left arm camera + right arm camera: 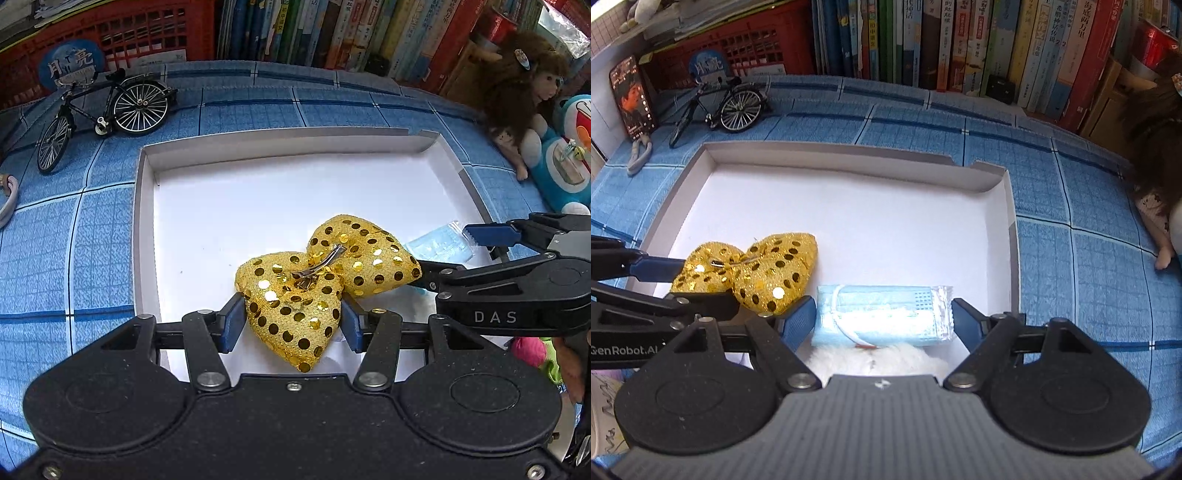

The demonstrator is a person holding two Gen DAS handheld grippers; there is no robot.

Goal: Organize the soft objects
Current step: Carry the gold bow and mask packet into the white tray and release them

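Note:
A gold sequinned bow (317, 280) lies in the white shallow box (147, 206); it also shows in the right wrist view (757, 273). My left gripper (291, 317) is shut on the bow's near lobe, its blue pads pressing both sides. A wrapped blue face mask (882, 314) lies in the box (1001, 221) beside the bow, resting partly on white fluffy material (871, 360). My right gripper (884, 317) is open around the mask, pads close to its two ends, not pressing. The right gripper also shows in the left wrist view (450, 254).
A model bicycle (103, 110) stands on the blue checked cloth at the back left. A row of books (960, 44) and a red crate (738, 48) line the back. A brown-haired doll (517, 85) and a blue plush (565, 158) sit at the right.

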